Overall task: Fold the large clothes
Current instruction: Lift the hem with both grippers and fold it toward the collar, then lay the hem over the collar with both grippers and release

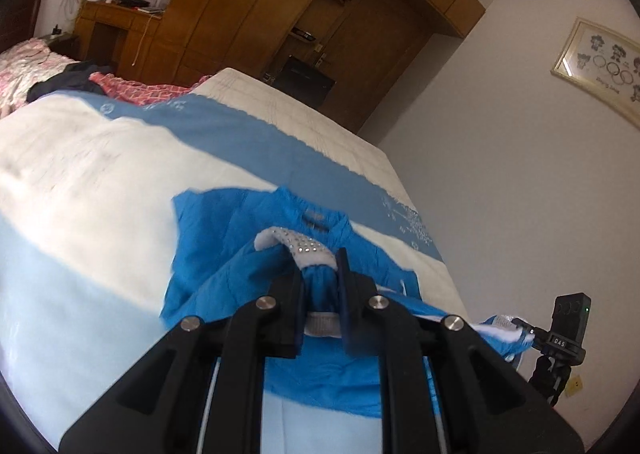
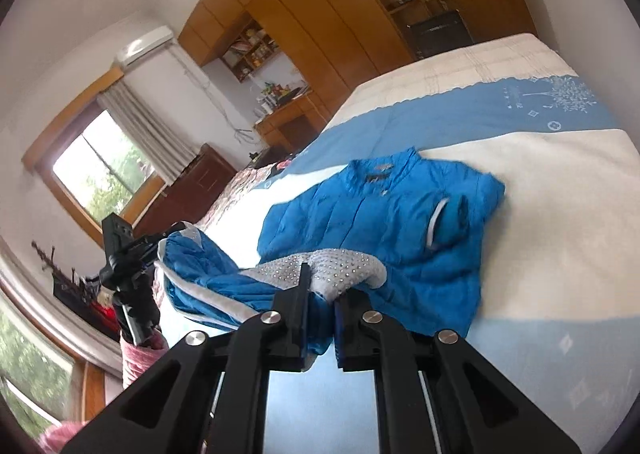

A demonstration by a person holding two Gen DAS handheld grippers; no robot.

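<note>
A bright blue padded jacket with a white studded hem band lies on the bed, collar toward the far side and one sleeve folded across its chest. My left gripper is shut on a bunched part of the jacket at the white studded band, lifted off the bed. My right gripper is shut on the jacket's hem beside the studded band. The left gripper also shows in the right wrist view, holding the other end of the hem. The right gripper also shows at the edge of the left wrist view.
The bed has a white and blue cover. Dark and pink clothes lie at its far left end. A brown wardrobe and desk stand behind. A white wall runs along the bed's right side. A window is at left.
</note>
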